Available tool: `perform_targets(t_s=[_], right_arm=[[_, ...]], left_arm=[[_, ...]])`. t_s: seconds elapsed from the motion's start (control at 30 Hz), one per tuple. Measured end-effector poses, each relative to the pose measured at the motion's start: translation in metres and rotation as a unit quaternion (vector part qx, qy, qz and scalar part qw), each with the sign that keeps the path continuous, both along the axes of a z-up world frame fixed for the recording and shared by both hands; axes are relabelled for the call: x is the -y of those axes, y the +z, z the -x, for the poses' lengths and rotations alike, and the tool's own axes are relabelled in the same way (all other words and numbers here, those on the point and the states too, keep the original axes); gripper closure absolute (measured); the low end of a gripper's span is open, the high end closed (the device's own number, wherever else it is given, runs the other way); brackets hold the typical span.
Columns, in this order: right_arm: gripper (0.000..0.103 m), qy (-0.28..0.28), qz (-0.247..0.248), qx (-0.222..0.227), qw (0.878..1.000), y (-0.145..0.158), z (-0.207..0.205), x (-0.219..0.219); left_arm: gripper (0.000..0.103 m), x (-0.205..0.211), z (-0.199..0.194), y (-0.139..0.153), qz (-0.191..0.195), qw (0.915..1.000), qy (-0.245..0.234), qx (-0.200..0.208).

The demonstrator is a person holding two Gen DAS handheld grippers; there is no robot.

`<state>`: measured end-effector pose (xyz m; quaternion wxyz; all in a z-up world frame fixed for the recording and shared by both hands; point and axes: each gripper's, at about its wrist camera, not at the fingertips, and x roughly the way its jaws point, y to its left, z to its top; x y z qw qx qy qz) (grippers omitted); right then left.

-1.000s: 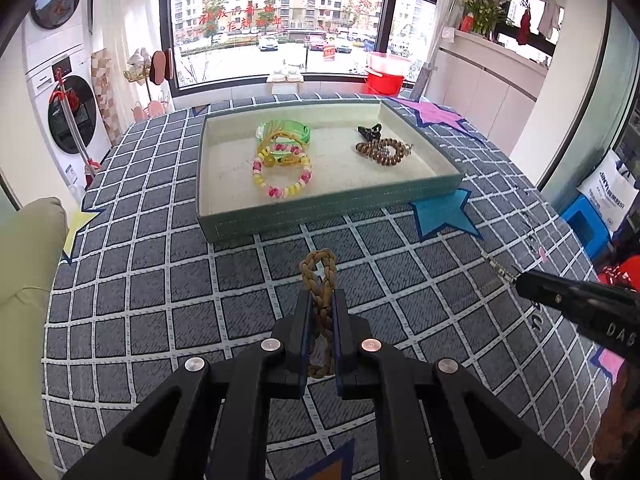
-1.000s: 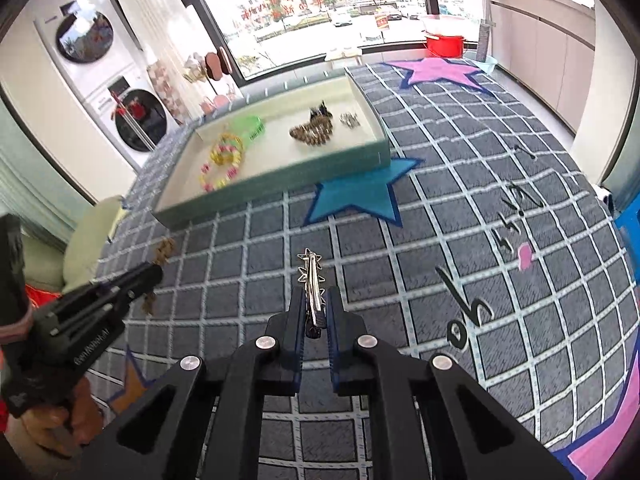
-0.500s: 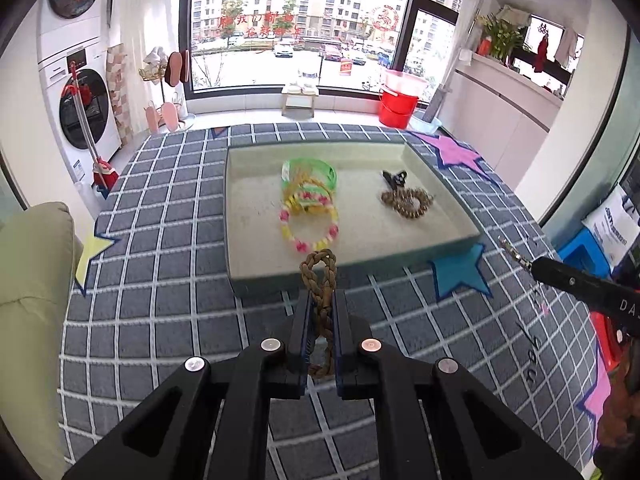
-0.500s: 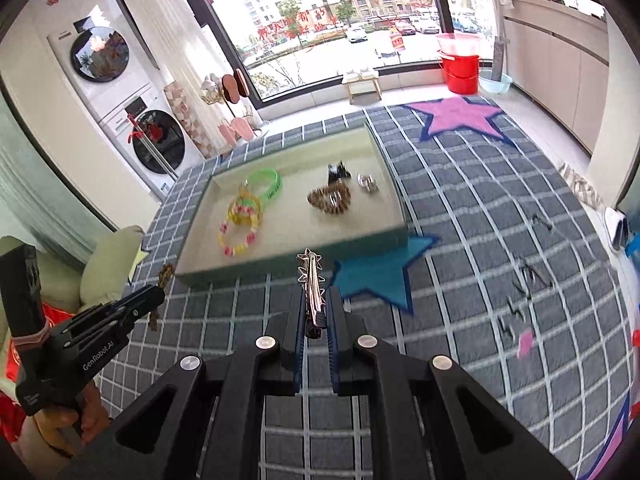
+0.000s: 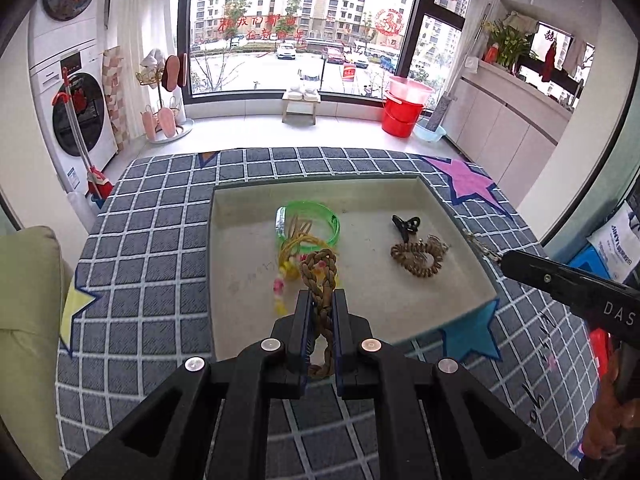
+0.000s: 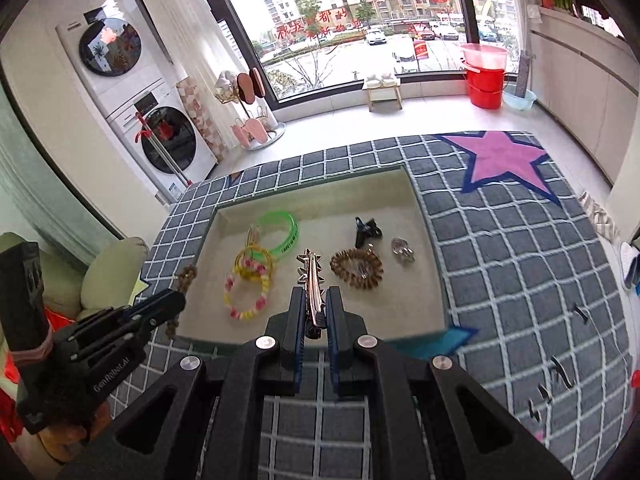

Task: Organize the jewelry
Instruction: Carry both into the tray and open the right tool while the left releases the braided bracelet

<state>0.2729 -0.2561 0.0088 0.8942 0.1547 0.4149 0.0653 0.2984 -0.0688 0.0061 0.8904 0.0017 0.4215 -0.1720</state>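
Your left gripper (image 5: 321, 304) is clamped on a brown braided bracelet (image 5: 320, 276); its loop sticks out past the fingertips and hangs over the near part of the tray (image 5: 248, 320). Seen from the right wrist view, that gripper sits at 9 o'clock, at the tray's left rim.

Your right gripper (image 6: 315, 304) is clamped on a silver spiked hair clip (image 6: 310, 276), which points toward 12 o'clock over the tray's near-centre area. In the left wrist view its tip appears at 3 o'clock, at the tray's right rim.

The tray rests on a grey checked cloth with star patches (image 5: 160, 240).

Tray contents, right wrist view:
- green bangle (image 6: 285, 227), toward 11 o'clock;
- yellow elastic bands (image 6: 253, 262), just below the bangle;
- pink-and-yellow bead bracelet (image 6: 244, 296), overlapping the yellow bands;
- brown coil hair tie (image 6: 356, 268), at 1 o'clock of the clip tip;
- black claw clip (image 6: 366, 230), beyond the coil tie;
- small silver piece (image 6: 402, 249), right of the coil tie; type cannot be made out.
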Motion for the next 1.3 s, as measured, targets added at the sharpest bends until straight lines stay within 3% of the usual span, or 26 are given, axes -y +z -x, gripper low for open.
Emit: perform_targets(t_s=[0.27,0.67,0.77,1.3], right_arm=[[0.092,0.002,-0.006,-0.020,1.000,-0.023,-0.041,-0.001],[0.092,0.004,0.028,-0.043,0.999,-0.061,-0.073,-0.007],[0.092,0.006,0.045,-0.045,0.998,-0.067,-0.075,-0.010],[0.091,-0.006,0.026,-0.068,0.997,-0.085,-0.077,-0.004]], left_arm=[[0.080,0.011,-0.039,-0.024,-0.019,0.9996,0.014,-0.015],[0.080,0.029,-0.057,-0.067,-0.068,0.9973,0.007,-0.028],[0.080,0.032,-0.058,-0.071,-0.075,0.9968,0.004,-0.027],[0.080,0.044,-0.054,-0.078,-0.100,0.9946,0.001,-0.026]])
